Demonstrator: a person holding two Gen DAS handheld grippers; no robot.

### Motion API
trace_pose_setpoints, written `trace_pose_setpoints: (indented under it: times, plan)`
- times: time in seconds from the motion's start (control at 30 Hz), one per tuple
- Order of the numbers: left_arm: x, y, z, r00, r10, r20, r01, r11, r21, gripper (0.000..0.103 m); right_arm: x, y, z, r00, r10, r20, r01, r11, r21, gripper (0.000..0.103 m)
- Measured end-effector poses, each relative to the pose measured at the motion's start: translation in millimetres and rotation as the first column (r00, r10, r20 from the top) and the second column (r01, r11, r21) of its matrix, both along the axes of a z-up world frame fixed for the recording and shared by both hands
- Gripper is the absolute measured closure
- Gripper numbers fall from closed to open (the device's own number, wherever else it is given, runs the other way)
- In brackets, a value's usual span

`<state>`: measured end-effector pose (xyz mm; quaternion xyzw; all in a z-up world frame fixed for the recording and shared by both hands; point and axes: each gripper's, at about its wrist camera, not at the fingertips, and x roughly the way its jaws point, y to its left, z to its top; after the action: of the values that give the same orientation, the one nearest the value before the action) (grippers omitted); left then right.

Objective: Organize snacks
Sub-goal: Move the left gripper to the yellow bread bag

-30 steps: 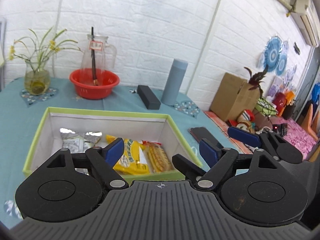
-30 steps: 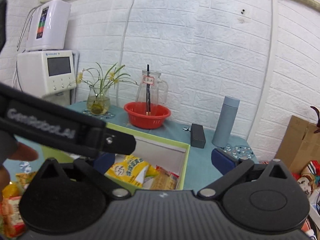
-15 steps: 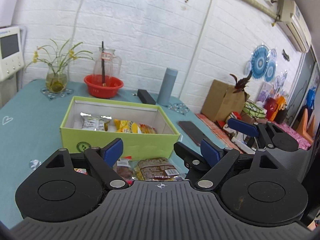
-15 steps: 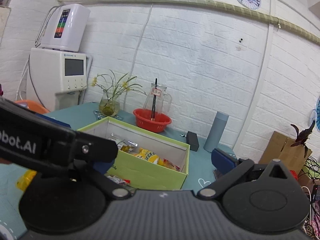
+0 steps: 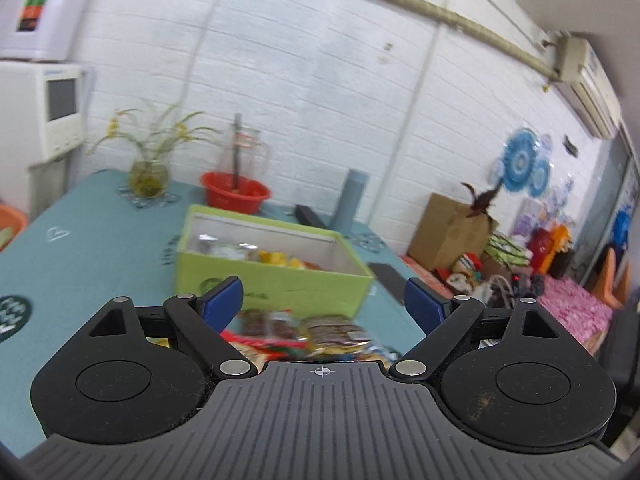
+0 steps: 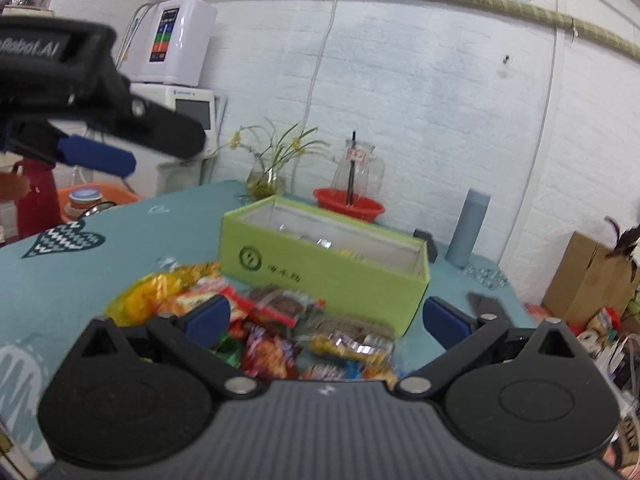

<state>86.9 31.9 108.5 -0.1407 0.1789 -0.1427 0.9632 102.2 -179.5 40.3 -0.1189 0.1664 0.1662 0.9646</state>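
1. The snack packets (image 6: 280, 328) lie in a loose pile on the teal counter (image 6: 120, 248), just in front of the green box (image 6: 320, 276) — a few more packets sit inside the box.
2. Your left tongs (image 5: 324, 300) have just been opening and stand wide, nothing between them.
3. Your right tongs (image 6: 324, 316) gape wide over the pile — empty.
4. Behind the box: a red basin (image 6: 348, 206) and a grey bottle (image 6: 468, 228).

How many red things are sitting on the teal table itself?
1: a red basket holding a glass jug, behind the green box near the wall. The snack pile's red wrappers aside; more could be hidden.
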Motion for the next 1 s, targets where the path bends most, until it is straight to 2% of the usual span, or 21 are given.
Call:
trace_pose_setpoints:
  times: [0.1, 0.2, 0.27, 0.33, 0.47, 0.53, 0.6, 0.77, 0.9, 1.0]
  plan:
    - [-7.2, 37.2, -25.7, 0.994, 0.1, -0.043, -0.101, 0.995, -0.022, 0.026, -16.8, -1.5, -36.2, 0.989, 0.075, -0.124, -0.062, 0.992, 0.107, 0.001]
    - [-2.0, 64.1, -52.6, 0.982, 0.136, -0.129, -0.147, 0.986, -0.078, 0.026, -16.0, 14.8, -52.9, 0.97, 0.145, -0.197, -0.114, 0.981, 0.159, 0.001]
    - [8.8, 75.4, -67.5, 0.973, 0.12, -0.195, -0.145, 0.982, -0.122, 0.03, -9.7, 31.0, -50.9, 0.962, 0.194, -0.191, -0.168, 0.975, 0.144, 0.001]
    - [17.4, 80.8, -78.2, 0.968, 0.104, -0.227, -0.14, 0.979, -0.148, 0.031, 0.1, 47.0, -44.4, 0.957, 0.233, -0.172, -0.214, 0.969, 0.123, 0.001]
    - [37.9, 86.6, -93.8, 0.957, 0.117, -0.267, -0.16, 0.977, -0.144, 0.036, 19.4, 71.6, -40.5, 0.94, 0.288, -0.181, -0.269, 0.955, 0.122, 0.001]
    - [47.6, 93.4, -102.3, 0.947, 0.132, -0.292, -0.178, 0.974, -0.137, 0.037, 24.1, 80.2, -38.2, 0.929, 0.323, -0.182, -0.298, 0.942, 0.152, 0.001]
    - [58.4, 103.4, -110.4, 0.936, 0.147, -0.32, -0.2, 0.97, -0.137, 0.037, 26.2, 90.7, -35.0, 0.908, 0.381, -0.175, -0.351, 0.919, 0.182, 0.001]
    - [78.9, 128.9, -114.5, 0.923, 0.156, -0.353, -0.218, 0.965, -0.144, 0.039, 43.1, 133.8, -33.0, 0.844, 0.502, -0.19, -0.47, 0.862, 0.189, 0.001]
    - [93.8, 133.2, -116.6, 0.917, 0.153, -0.368, -0.206, 0.972, -0.109, 0.039, 75.3, 156.7, -46.5, 0.837, 0.491, -0.243, -0.461, 0.871, 0.169, 0.001]
    - [98.6, 133.5, -120.8, 0.918, 0.124, -0.376, -0.176, 0.978, -0.109, 0.039, 93.0, 147.9, -57.3, 0.833, 0.454, -0.317, -0.416, 0.891, 0.182, 0.001]
